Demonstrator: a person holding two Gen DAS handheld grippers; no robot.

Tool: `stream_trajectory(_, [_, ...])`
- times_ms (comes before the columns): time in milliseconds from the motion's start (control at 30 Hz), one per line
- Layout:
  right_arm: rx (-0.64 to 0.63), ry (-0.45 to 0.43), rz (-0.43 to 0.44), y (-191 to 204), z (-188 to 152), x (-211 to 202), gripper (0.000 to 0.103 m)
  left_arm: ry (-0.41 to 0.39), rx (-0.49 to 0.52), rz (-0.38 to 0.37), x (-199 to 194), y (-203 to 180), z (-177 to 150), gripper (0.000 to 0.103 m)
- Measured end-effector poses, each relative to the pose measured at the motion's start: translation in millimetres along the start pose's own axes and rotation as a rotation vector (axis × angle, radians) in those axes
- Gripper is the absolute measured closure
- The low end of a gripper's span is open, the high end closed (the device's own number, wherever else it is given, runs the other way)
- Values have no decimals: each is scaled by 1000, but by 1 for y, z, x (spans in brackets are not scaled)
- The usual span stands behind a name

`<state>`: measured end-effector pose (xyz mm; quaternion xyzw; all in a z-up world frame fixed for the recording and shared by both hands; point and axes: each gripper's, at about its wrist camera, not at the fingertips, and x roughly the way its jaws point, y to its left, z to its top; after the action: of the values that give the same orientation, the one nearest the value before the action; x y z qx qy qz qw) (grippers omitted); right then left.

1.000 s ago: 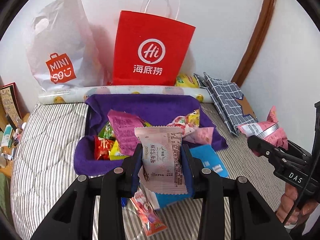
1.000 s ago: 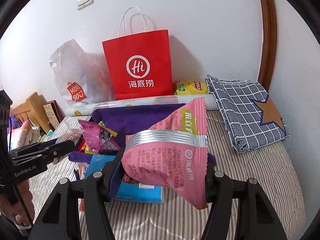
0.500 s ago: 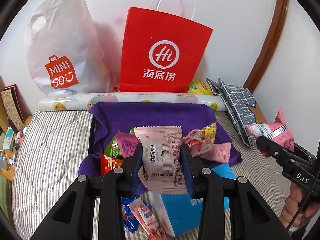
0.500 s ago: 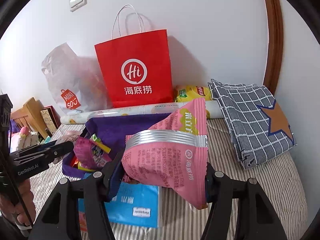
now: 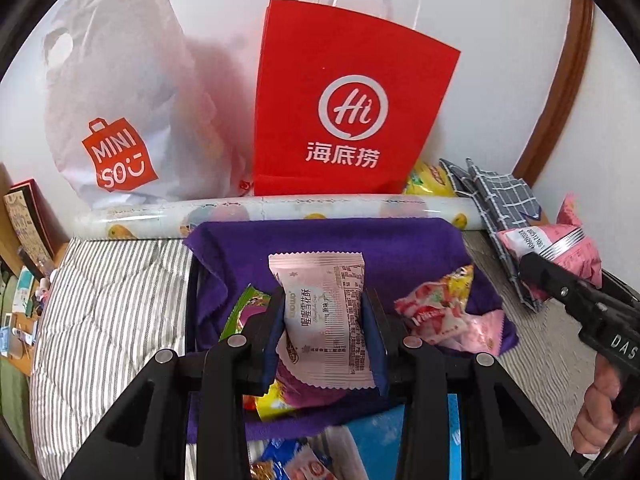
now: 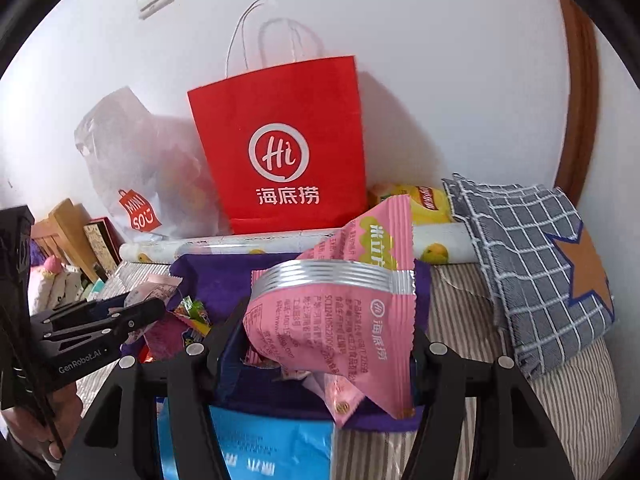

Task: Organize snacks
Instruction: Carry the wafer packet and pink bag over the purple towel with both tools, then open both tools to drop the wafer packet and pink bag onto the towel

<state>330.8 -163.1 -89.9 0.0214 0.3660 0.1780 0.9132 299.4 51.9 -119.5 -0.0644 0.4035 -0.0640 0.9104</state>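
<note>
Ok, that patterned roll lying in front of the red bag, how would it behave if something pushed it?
The patterned roll is a long cylinder lying flat, so it would probably roll rather than slide. The red bag and white plastic bag sit right behind it, likely stopping it. It looks light, possibly wrapping paper.

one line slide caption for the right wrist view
Right gripper clamps a pink snack packet above the purple cloth, red paper bag behind.

Both wrist views look forward and slantwise down along their tongs, close over the bed (image 5: pixel 108 320) toward the wall. Both share the red bag (image 5: pixel 352 100) (image 6: pixel 280 140) and purple cloth (image 5: pixel 320 236) (image 6: pixel 224 272); each catches the other tongs at its edge.
</note>
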Motion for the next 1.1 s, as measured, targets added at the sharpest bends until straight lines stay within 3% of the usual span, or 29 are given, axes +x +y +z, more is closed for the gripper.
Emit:
stream_trajectory(167, [4, 43, 2, -3, -7, 23, 43, 1, -12, -3, 15, 4, 5, 66])
stream_trajectory(400, [5, 77, -8, -8, -14, 42, 43, 78, -73, -46, 49, 14, 1, 66])
stream_trajectory(700, [13, 119, -17, -11, -19, 61, 43, 71, -95, -62, 43, 17, 2, 65])
stream_trajectory(867, [35, 116, -10, -13, -19, 57, 39, 60, -91, -67, 35, 16, 5, 48])
stream_trajectory(1100, [24, 80, 2, -6, -16, 31, 31, 42, -77, -40, 14, 19, 1, 44])
